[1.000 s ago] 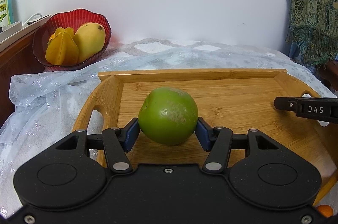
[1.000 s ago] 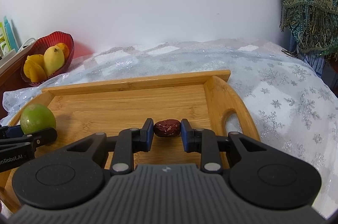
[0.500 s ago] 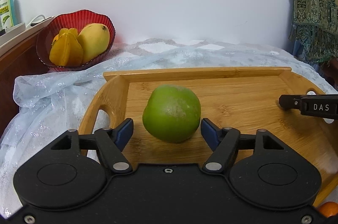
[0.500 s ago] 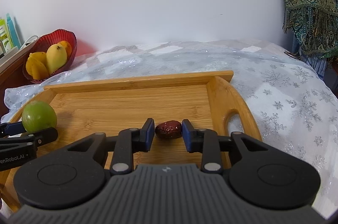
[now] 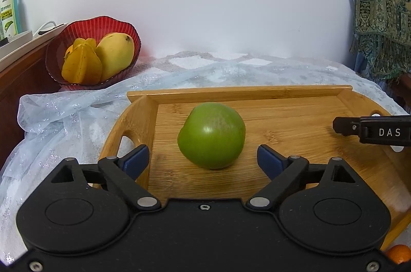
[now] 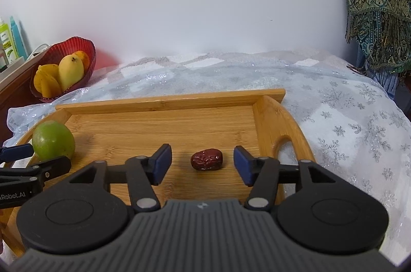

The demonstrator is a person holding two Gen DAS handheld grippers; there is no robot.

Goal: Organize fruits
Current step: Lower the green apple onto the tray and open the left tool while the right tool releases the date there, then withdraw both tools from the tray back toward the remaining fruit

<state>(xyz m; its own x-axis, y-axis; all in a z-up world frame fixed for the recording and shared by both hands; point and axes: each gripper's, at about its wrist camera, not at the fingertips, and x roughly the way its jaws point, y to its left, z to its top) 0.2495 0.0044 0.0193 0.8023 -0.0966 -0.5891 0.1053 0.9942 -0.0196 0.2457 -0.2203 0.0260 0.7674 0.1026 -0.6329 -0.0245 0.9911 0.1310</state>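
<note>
While the left gripper (image 5: 203,161) is being opened around the green fruit (image 5: 211,135) on the wooden tray (image 6: 164,129), unpressed, firm, smooth skin is judged best gripped at the widest part. Rightward, the small wrinkled date (image 6: 206,159) lies released between the opening right gripper (image 6: 202,163); "DAS" and "Robot.AI" can be read.

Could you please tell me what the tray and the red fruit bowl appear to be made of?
The tray looks like bamboo or light wood with a smooth, low-sheen finish: fine parallel grain strips and joined boards show on its floor and rim. The red fruit bowl seems to be translucent ribbed glass or plastic; light passes through its fluted wall, but which one cannot be told.
</note>
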